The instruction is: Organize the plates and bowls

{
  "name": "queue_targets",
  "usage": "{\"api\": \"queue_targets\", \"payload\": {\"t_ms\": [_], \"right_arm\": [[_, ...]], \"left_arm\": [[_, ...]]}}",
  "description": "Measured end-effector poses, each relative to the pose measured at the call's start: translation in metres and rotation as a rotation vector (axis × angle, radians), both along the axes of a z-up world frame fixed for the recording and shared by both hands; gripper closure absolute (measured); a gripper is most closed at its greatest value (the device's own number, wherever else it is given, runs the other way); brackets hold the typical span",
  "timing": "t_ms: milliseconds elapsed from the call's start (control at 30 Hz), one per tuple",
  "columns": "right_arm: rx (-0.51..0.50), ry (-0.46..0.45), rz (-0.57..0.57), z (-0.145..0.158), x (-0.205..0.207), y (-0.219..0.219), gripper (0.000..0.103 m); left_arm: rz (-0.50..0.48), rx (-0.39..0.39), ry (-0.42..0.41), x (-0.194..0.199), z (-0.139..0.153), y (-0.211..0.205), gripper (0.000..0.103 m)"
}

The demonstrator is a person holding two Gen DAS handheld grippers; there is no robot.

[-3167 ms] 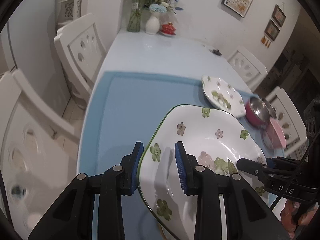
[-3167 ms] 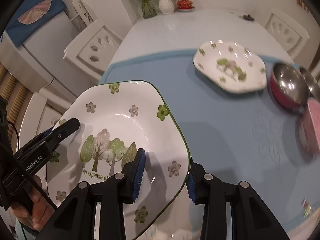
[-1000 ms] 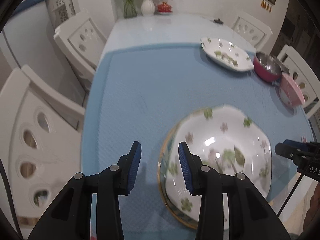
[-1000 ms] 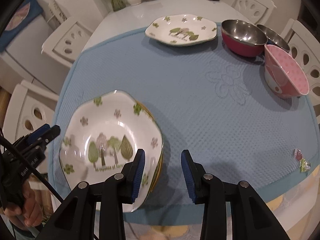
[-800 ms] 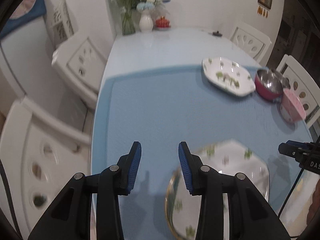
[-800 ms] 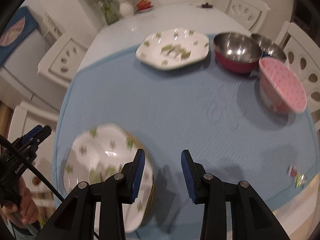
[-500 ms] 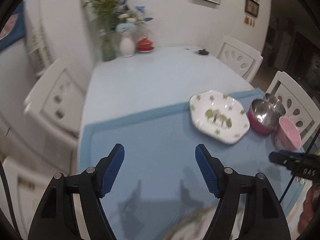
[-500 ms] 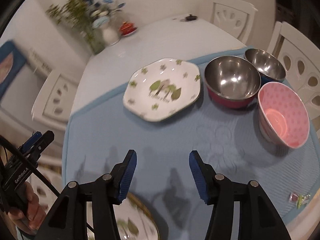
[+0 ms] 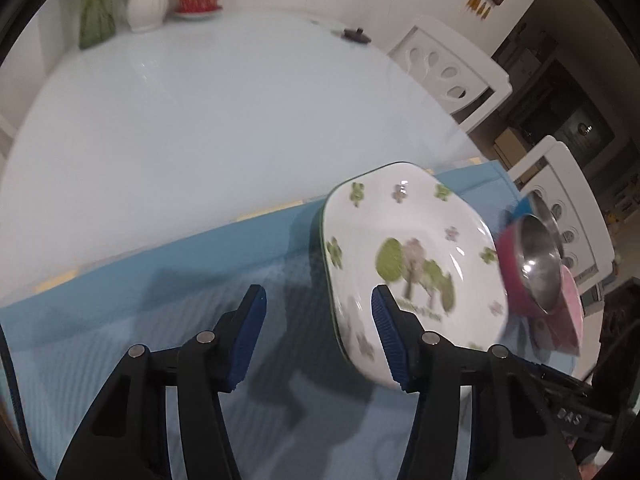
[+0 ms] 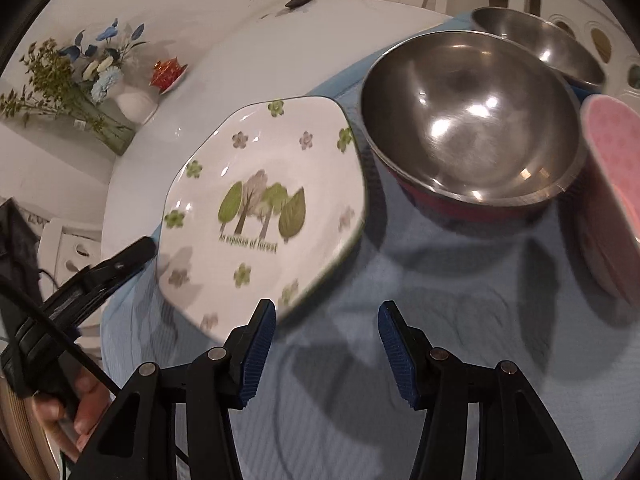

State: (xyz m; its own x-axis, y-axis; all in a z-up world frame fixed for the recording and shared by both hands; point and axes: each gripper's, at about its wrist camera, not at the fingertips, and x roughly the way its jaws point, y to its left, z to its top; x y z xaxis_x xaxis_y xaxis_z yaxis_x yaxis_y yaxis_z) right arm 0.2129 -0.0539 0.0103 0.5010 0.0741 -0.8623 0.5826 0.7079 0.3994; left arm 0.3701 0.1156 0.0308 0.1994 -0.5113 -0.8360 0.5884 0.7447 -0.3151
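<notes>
A white octagonal plate with green trees and flowers lies on the blue mat. My left gripper hovers at its left edge; the jaws are closing, the rim stands between them, and the pads are off it. In the right wrist view the same plate has its near corner just beyond my right gripper, which is open and holds nothing. Right of the plate sit a steel bowl with a red outside, a second steel bowl and a pink bowl.
The white table stretches beyond the mat, with flower vases, a red lidded dish and a small black object at its far end. White chairs stand along the right side. A hand holds the left gripper.
Both grippers have left the stacked plates at the table's near edge and moved across the mat to the far plate. The stack has dropped out of view, and both pairs of jaws stand wider.
</notes>
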Motion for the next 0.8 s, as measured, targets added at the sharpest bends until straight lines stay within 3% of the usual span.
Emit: {"api": "queue_targets", "payload": {"t_ms": [100,333,433,500,633,800], "right_arm": [[-0.006,-0.009,0.010,-0.007,0.013,-0.004,0.056],[-0.089,-0.048,0.056,-0.014,0.033,-0.005,0.067],[-0.142,-0.045,0.107,-0.015,0.039,-0.002,0.068],[-0.186,-0.047,0.162,-0.013,0.040,0.002,0.068],[-0.229,-0.049,0.261,-0.010,0.036,0.011,0.068],[-0.266,-0.064,0.404,-0.008,0.039,0.040,0.069]], "left_arm": [[-0.009,-0.020,0.031,0.013,-0.012,-0.008,0.055],[-0.066,-0.072,0.013,0.034,-0.017,-0.032,0.056],[-0.096,-0.100,0.018,0.038,-0.021,-0.040,0.076],[-0.101,-0.076,-0.039,0.030,-0.018,-0.038,0.076],[-0.114,-0.069,-0.057,0.011,-0.012,-0.014,0.076],[-0.024,-0.042,-0.034,-0.008,-0.015,0.039,0.076]]}}
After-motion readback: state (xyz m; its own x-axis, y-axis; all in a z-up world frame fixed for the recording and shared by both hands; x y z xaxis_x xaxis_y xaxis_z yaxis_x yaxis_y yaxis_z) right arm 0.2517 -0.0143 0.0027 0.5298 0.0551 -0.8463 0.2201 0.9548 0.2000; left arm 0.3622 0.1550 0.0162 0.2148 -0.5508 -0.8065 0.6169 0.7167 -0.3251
